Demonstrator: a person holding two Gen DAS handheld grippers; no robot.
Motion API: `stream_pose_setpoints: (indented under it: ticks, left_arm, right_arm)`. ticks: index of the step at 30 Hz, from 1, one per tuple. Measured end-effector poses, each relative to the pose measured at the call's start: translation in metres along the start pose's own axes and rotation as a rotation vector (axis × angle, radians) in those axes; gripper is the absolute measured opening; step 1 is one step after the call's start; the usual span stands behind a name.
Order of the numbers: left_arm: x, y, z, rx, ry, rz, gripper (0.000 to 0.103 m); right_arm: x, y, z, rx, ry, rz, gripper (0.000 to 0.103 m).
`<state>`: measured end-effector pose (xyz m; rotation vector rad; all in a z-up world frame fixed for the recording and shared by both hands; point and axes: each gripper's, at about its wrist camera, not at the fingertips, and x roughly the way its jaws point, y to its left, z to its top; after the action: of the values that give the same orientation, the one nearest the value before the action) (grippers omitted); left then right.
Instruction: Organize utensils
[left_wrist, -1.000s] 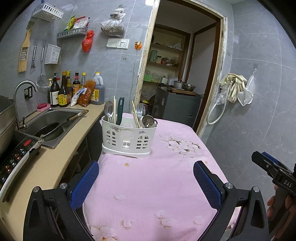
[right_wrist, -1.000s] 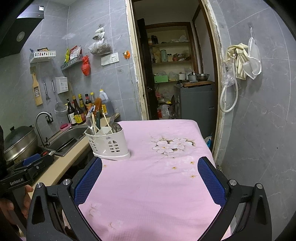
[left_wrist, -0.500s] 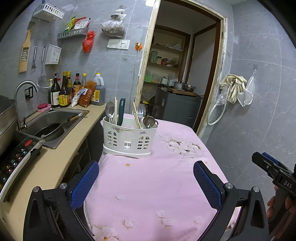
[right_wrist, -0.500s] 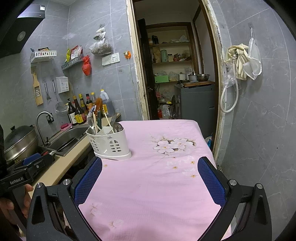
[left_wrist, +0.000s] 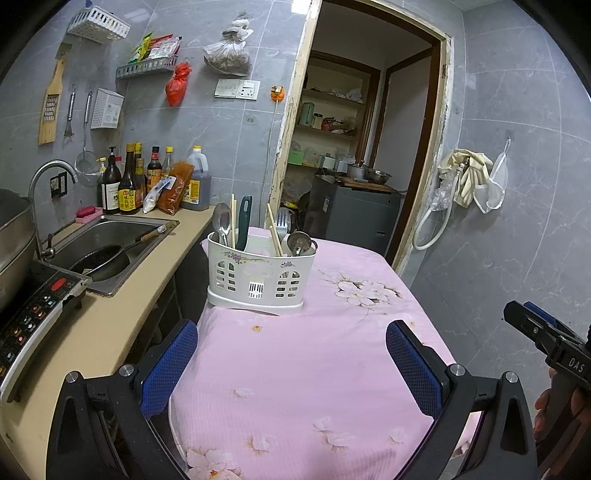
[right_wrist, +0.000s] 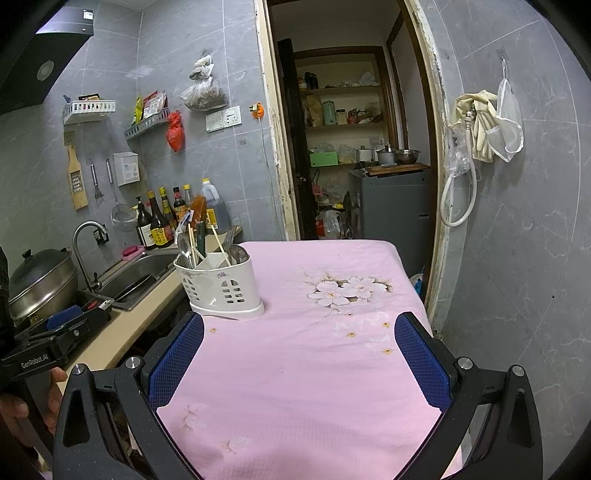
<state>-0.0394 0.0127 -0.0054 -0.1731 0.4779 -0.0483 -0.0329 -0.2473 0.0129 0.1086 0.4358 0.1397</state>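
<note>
A white slotted utensil caddy (left_wrist: 258, 275) stands at the far left of the pink flowered tablecloth (left_wrist: 303, 362); it also shows in the right wrist view (right_wrist: 219, 286). It holds spoons (left_wrist: 221, 221), chopsticks (left_wrist: 275, 230), a dark green handle (left_wrist: 243, 221), a fork (left_wrist: 282, 223) and a ladle (left_wrist: 300, 242). My left gripper (left_wrist: 291, 365) is open and empty over the near table, short of the caddy. My right gripper (right_wrist: 299, 363) is open and empty over the table, to the right of the caddy.
A beige counter (left_wrist: 107, 314) runs along the left with a sink (left_wrist: 107, 240) holding a pan, an induction cooker (left_wrist: 33, 314), and bottles (left_wrist: 129, 184) at the wall. A steel pot (right_wrist: 40, 284) sits by the sink. An open doorway (right_wrist: 354, 147) lies beyond the table.
Both grippers have drawn back slightly from the caddy and stayed open and empty. The caddy and its utensils have not moved.
</note>
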Motion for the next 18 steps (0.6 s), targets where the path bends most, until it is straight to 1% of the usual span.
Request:
stream_pose_setpoints:
  ticks: [18]
  left_arm:
    - [0.0005, 0.002, -0.0004, 0.002, 0.001, -0.001, 0.103]
  right_arm:
    - [-0.0009, 0.0012, 0.0003, 0.0, 0.001, -0.001, 0.102]
